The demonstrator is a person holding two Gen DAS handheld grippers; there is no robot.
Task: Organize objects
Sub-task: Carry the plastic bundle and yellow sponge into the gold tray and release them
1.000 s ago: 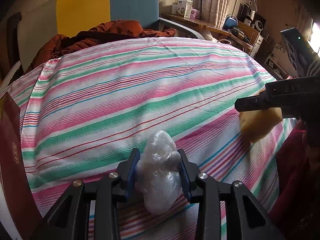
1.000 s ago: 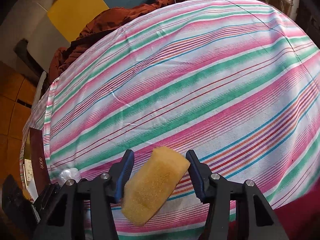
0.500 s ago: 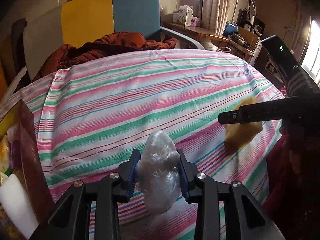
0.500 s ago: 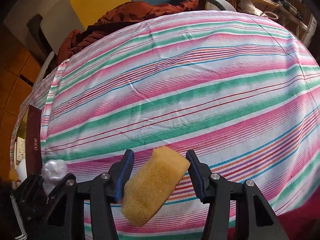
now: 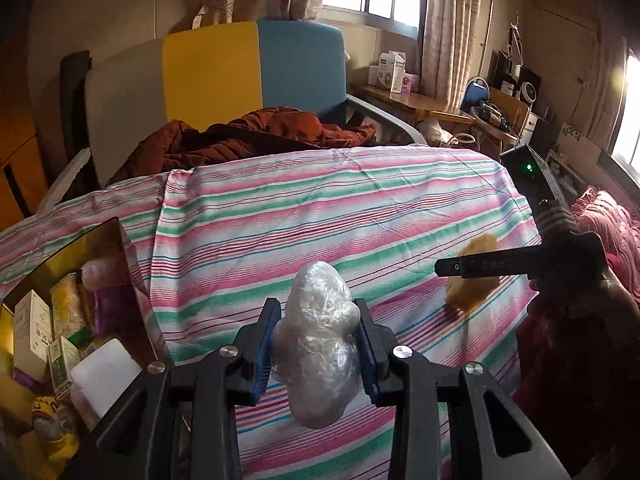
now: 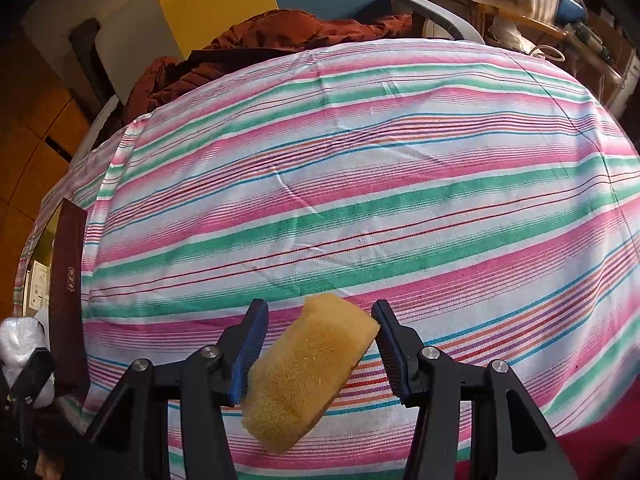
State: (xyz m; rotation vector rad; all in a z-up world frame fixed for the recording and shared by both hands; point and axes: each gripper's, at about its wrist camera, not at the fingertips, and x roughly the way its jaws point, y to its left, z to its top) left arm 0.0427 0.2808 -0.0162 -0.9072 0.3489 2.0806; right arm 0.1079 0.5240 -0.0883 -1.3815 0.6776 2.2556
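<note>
Left wrist: one plastic-wrap wad (image 5: 318, 340), one sponge (image 5: 474, 276), both gripped.

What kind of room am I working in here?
Probably a lived-in bedroom: a striped sheet covers the work surface, a brown jacket lies on a chair, and a cluttered wooden desk sits under curtained windows.

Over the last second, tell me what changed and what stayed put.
The left gripper lifted the clear plastic bundle off the striped cloth, and the open box of items at the left came into its view. The right gripper barely shifted. Both grips are unchanged: left on the bundle, right on the yellow sponge.
</note>
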